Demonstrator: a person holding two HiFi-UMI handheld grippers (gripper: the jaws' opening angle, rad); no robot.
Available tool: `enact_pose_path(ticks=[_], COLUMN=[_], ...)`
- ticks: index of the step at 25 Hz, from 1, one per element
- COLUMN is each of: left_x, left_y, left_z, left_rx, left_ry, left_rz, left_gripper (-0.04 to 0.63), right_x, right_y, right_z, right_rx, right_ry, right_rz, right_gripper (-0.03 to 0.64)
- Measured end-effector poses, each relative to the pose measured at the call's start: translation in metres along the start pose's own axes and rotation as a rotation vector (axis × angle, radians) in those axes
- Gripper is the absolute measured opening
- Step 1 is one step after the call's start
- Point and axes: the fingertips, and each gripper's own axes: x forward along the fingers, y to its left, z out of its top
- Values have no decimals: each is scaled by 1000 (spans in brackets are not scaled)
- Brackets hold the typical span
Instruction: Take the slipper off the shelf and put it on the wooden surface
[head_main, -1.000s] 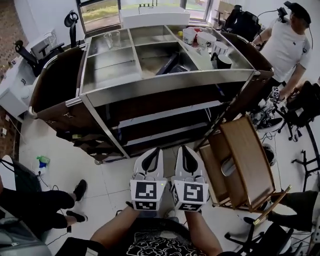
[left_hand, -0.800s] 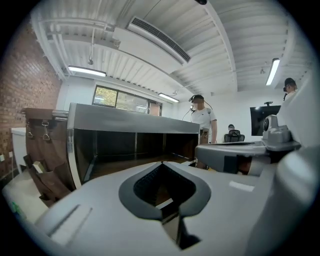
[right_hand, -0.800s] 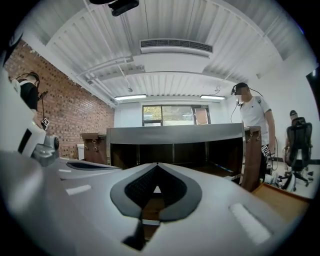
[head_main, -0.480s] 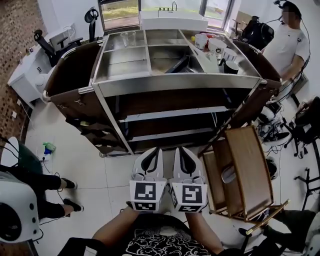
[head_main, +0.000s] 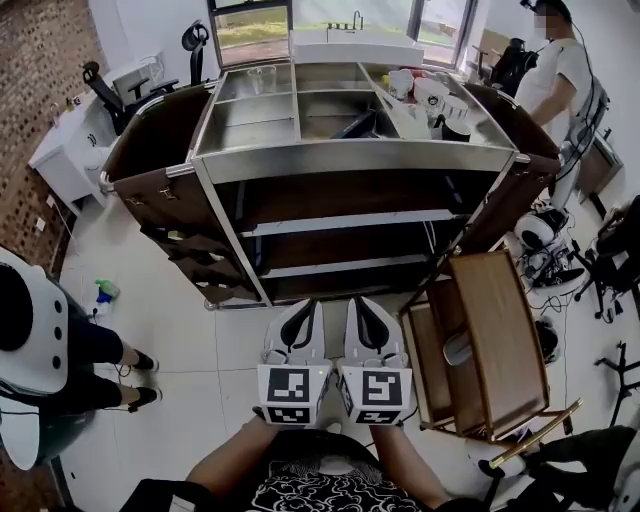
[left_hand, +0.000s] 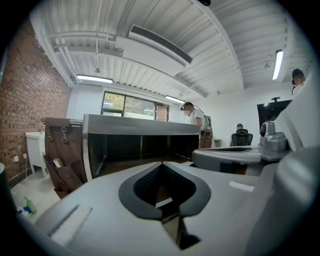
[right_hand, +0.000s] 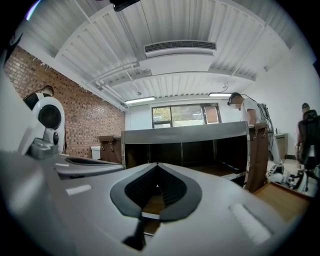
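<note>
Fingers of the left gripper and right gripper are closed together, empty. The presumed slipper is seen on the wooden shelf at three o'clock, nearest the right gripper.

Your R gripper: jaws shut, nothing btwn them. Steel-topped shelf unit straight ahead, person at its R end. Wooden surface lower R; L gripper alongside.

Head cam looks steeply down over left hand-held gripper and right hand-held gripper. Gripper cams look level along own jaws; all share steel shelf unit ahead.
</note>
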Motion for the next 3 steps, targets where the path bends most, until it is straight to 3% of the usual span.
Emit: enact_pose_path(ticks=[3], left_x=[-8], left_y=[-9], left_z=[0], left_rx=[0], left_ry=[-2], left_rz=[7], left_gripper=[5], right_x=[-12], right_y=[-3], right_z=[0], right_rx=[2], right_ry=[-1], right_rz=[8], right_gripper=[0])
